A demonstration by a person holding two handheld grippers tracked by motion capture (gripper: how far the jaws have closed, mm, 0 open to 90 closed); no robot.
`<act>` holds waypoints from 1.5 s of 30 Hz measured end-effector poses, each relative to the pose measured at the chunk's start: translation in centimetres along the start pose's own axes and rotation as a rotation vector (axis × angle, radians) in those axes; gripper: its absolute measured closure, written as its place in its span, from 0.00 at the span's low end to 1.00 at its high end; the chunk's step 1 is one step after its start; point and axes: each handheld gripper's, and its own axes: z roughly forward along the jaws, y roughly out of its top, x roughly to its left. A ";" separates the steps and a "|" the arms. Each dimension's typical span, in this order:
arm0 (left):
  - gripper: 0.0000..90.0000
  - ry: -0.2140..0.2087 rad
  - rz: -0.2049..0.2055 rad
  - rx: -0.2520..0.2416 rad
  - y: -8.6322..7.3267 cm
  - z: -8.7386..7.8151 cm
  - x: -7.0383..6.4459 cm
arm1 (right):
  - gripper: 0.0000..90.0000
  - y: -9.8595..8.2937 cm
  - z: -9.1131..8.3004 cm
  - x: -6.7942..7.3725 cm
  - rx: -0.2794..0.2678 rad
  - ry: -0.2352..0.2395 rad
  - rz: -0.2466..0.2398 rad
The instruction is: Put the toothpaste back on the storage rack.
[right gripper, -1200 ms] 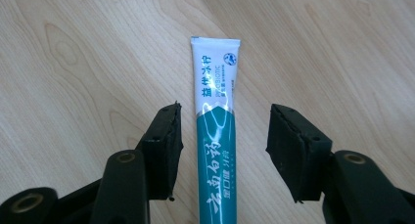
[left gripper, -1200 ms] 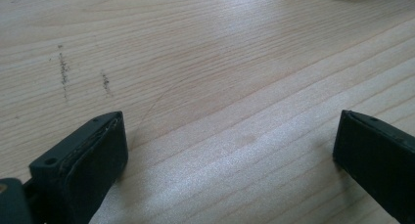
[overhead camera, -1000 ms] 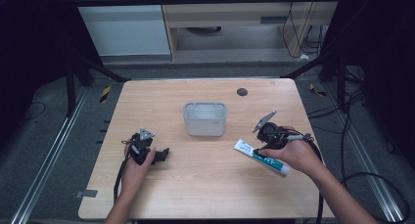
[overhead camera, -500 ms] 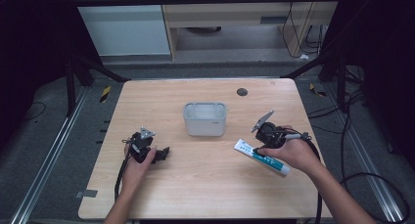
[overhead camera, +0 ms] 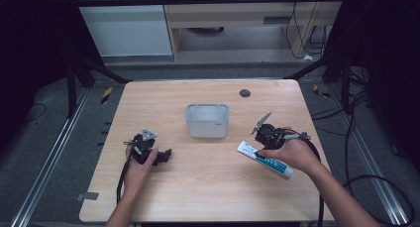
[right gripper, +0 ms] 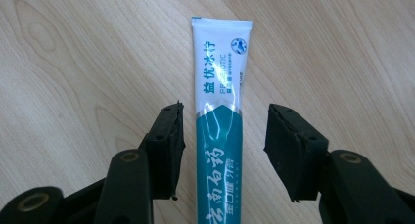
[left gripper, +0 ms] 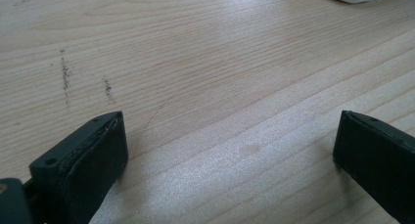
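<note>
Resting at the left of the bench point(overhead camera: 208, 187) — left tongs point(overhead camera: 166, 156) spread wide over bare wood, holding nothing, well apart from everything else. Standing near the middle, toward the far side — a pale plastic tub point(overhead camera: 207, 120), not being touched.

Lying flat to the right of the tub, at a slant — a tube of toothpaste point(right gripper: 219, 126), flat crimped end toward the bench's middle, the other end running under the right hand point(overhead camera: 292, 155). Looking white at the crimp and teal further down, with printed lettering, a small round emblem and a silvery chevron band where the colours meet.

Straddling it — right tongs point(right gripper: 222, 136), jaws spread to either side of the tube at the colour change, a gap showing on both sides, not yet pinching.

Probably handling as light and soft — giving way under a hard squeeze, glossy skin likely a bit slippery, crimped end thin and floppy. Better gripping across the fuller teal body than near the crimp, closing gently, just enough for lifting without bulging the paste or letting the tube droop and swing.
</note>
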 end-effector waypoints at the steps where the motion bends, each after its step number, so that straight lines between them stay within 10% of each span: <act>1: 0.00 0.000 0.004 0.004 0.0 0.0 0.0 | 0.54 0.0 0.1 0.0 -0.002 0.003 -0.001; 45: 0.00 0.006 0.000 0.002 0.0 0.0 0.0 | 0.56 0.6 5.0 -0.6 0.114 0.033 0.041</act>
